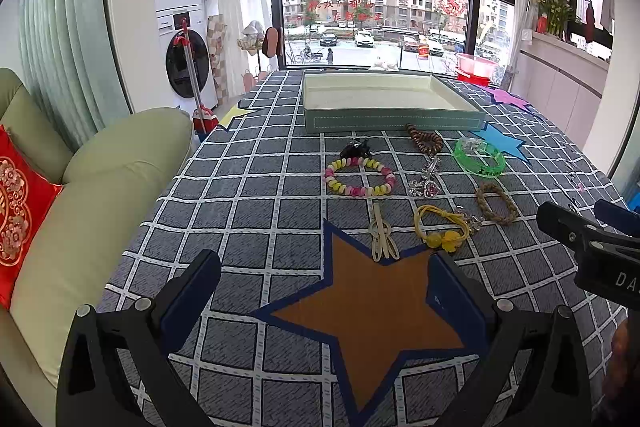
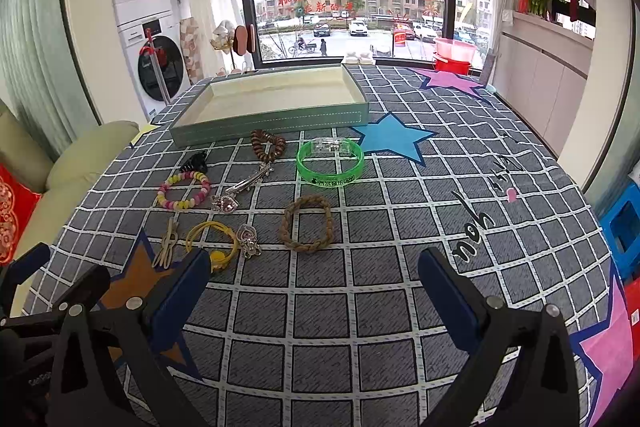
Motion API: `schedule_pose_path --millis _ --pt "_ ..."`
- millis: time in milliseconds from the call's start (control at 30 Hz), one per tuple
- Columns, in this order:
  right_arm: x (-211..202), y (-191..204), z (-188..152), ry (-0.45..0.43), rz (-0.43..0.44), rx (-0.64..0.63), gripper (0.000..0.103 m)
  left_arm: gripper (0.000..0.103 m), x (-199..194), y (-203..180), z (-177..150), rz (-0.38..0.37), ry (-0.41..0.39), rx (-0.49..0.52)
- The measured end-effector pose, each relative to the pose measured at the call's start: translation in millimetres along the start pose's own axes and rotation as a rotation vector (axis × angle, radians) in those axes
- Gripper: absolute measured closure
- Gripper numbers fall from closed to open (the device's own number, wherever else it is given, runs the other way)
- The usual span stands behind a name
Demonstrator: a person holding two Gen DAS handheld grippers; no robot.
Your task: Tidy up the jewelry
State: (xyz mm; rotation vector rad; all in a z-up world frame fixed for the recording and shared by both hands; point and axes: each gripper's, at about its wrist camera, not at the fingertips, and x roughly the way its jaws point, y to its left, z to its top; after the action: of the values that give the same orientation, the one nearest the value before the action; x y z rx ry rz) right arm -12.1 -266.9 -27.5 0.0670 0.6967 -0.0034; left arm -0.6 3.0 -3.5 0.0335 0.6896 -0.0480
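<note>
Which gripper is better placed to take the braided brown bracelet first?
Probably the right gripper: open and empty, it points almost straight at the braided brown bracelet. The left gripper, also open, faces the orange star, with the bracelet off to its right.

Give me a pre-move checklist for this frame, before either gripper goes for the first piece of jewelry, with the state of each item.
1. Left gripper open and holding nothing: ok.
2. Right gripper open and holding nothing: ok.
3. Tray sits flat beyond the jewelry with nothing in it: ok.
4. Braided brown bracelet lies apart from its neighbours, free to pick: ok.
5. Green bangle lies flat, apart from the tray: ok.
6. Yellow cord bracelet separate from the silver charm: not ok, they touch; whether they are joined, cannot tell.
</note>
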Motion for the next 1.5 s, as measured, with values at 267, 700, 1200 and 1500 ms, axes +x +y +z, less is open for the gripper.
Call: schedule_pose_path --millis 267,700,1200,1500 --pt "2 1 -3 0.009 0.005 0.001 0.0 0.0 2 2 -2 -0.001 0.007 -0.002" --pt "28 -24 3 0.16 0.006 0.086 0.0 0.0 33 17 14 -0.051 0.131 -0.018" --pt "86 -38 27 0.302 -0.032 0.076 0.013 0.0 85 -1 28 -0.099 0.28 0.049" --pt "99 -19 31 0.316 -0.061 -0.036 0.037 0.004 101 -9 30 -0.098 0.306 0.081"
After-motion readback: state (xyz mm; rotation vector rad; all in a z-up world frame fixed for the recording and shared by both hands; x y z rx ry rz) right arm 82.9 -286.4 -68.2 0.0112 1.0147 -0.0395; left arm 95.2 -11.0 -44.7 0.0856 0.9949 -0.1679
